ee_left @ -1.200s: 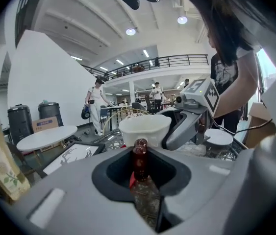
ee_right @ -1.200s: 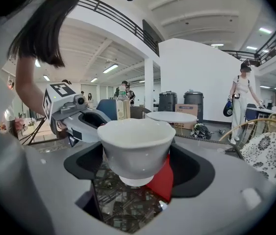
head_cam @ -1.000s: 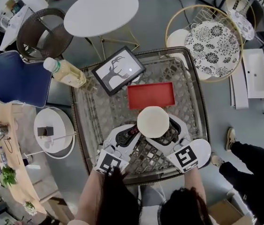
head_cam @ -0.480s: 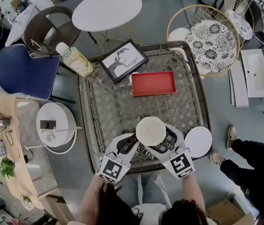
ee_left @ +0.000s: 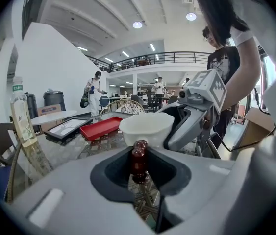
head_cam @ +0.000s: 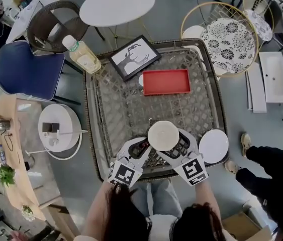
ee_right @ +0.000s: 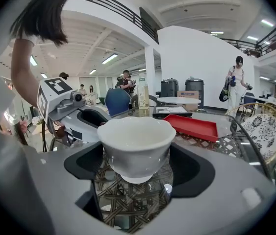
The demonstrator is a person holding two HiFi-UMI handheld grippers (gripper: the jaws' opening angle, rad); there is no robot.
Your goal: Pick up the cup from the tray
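A white cup hangs above the glass-topped wicker table, held between the jaws of my right gripper. In the right gripper view the cup fills the gap between the jaws, its base off the glass. The empty red tray lies further back on the table. My left gripper is close beside the right one. In the left gripper view its jaws are closed on a small dark red piece, with the cup just ahead.
A drink bottle and a framed deer picture stand at the table's far left. A white plate sits at the near right corner. Around the table are a round white table, a patterned chair and a blue chair.
Both grippers have drawn back together toward the table's near edge, carrying the cup further from the red tray. Both grips look the same.
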